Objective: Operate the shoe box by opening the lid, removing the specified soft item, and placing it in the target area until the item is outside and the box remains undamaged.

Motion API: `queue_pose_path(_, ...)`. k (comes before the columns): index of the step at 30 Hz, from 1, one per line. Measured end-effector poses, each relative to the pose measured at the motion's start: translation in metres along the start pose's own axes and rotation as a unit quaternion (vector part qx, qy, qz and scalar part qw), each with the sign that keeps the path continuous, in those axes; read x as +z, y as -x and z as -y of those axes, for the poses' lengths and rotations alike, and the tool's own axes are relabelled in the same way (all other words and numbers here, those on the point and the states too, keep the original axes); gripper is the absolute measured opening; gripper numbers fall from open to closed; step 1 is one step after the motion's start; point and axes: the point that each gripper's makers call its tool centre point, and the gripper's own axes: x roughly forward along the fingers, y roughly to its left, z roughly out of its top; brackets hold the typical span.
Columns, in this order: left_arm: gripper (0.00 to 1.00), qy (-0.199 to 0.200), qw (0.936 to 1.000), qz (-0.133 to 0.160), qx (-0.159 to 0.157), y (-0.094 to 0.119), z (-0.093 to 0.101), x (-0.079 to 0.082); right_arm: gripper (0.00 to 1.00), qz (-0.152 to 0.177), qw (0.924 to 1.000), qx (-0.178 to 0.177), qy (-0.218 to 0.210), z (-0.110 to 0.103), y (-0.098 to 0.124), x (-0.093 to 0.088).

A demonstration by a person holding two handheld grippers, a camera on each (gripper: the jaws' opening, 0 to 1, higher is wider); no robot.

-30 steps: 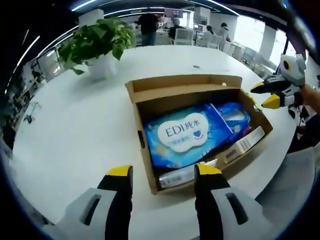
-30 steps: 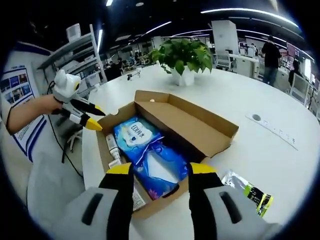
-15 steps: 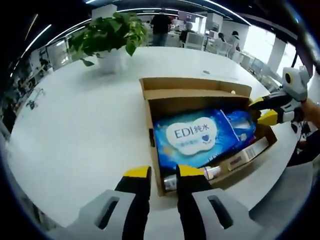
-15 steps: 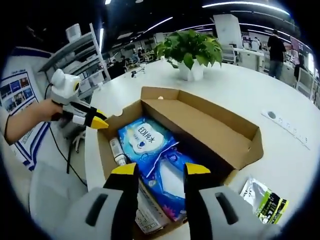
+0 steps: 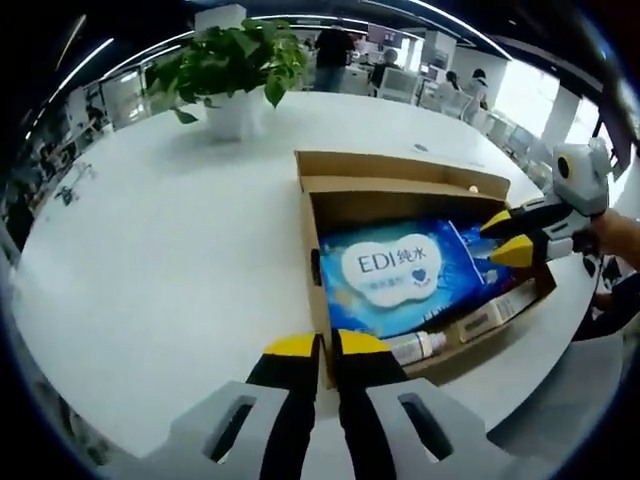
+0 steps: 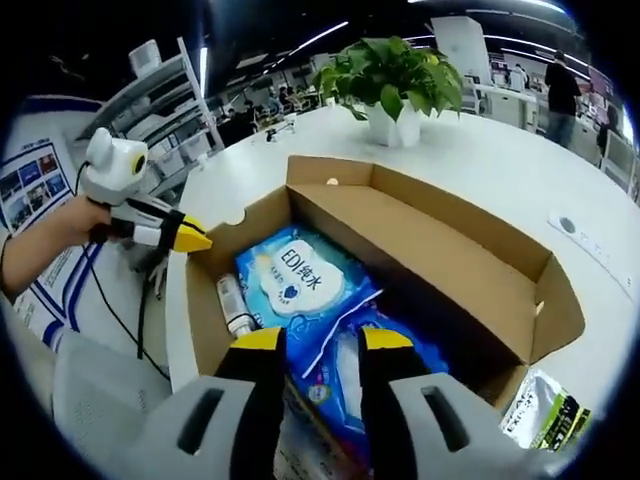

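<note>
Box point(image 6: 440, 260) lid open; right gripper point(image 6: 318, 342), fingers nearly together, should spread and pinch the blue wipes pack point(image 6: 300, 280) gently; left gripper point(image 5: 322, 348) fingers pressed together.

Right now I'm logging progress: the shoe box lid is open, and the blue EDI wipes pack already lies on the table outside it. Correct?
Not quite. The shoe box lid is open, but the blue EDI wipes pack lies inside the box, not on the table. The left gripper view shows it between the cardboard walls, and the right gripper view shows the same pack in the box.
</note>
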Motion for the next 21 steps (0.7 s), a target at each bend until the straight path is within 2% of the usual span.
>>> queue_pose_path(12, 0.03, -0.01, 0.9999, 0.0, -0.003, -0.001, 0.0, 0.0, 0.22, -0.018, 0.9998, -0.006, -0.003, 0.0, -0.024, -0.001)
queue_pose_path(21, 0.03, -0.01, 0.9999, 0.001, -0.004, -0.001, 0.0, 0.0, 0.2, -0.025, 0.9994, -0.003, -0.022, -0.005, -0.037, -0.002)
